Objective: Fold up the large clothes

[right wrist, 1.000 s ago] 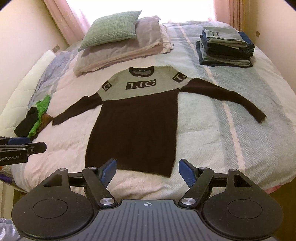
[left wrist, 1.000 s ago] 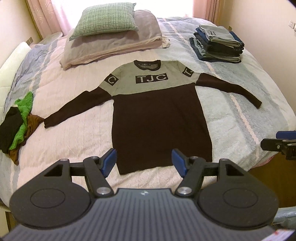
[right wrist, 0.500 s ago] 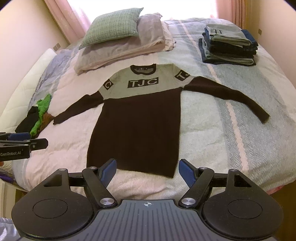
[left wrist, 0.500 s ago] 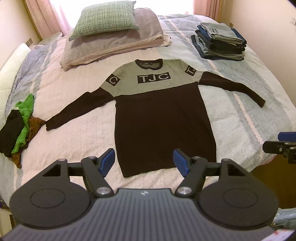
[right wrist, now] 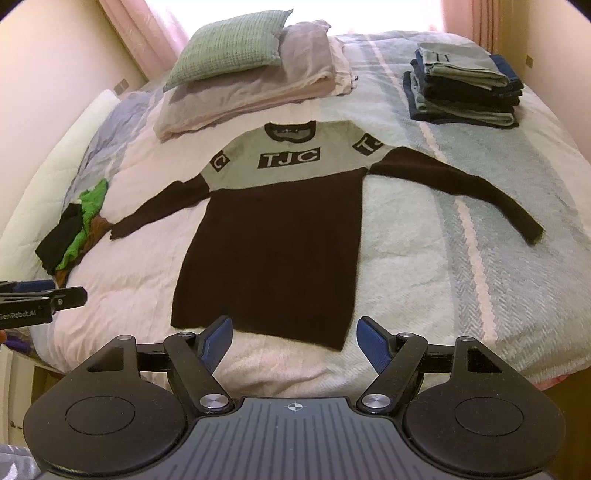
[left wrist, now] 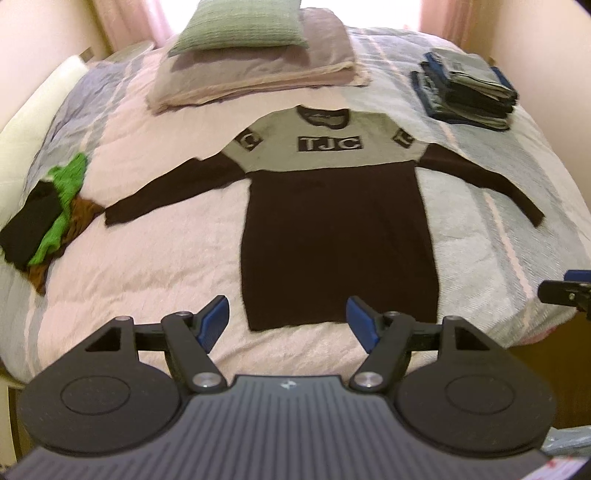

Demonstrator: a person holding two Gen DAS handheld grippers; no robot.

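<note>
Both wrist views look from the near end of the bed (left wrist: 155,266) toward its far end, angled down, each from just behind its own gripper. The left gripper (left wrist: 286,321) sits left of the right gripper (right wrist: 294,341); each shows at the other view's edge. Both views share the spread sweater (right wrist: 280,236), the pillows (left wrist: 255,62) and the folded stack (right wrist: 461,88).

Daylight enters through curtained window (right wrist: 295,14) behind bed head, blown out to white glare. Room evenly bright, shadows soft. Left wrist view smeared by motion blur; "TJC" lettering on sweater (left wrist: 332,229) fuzzy. Right wrist view sharper. Fisheye bends bed (right wrist: 498,258) edges; corners vignette to black.
</note>
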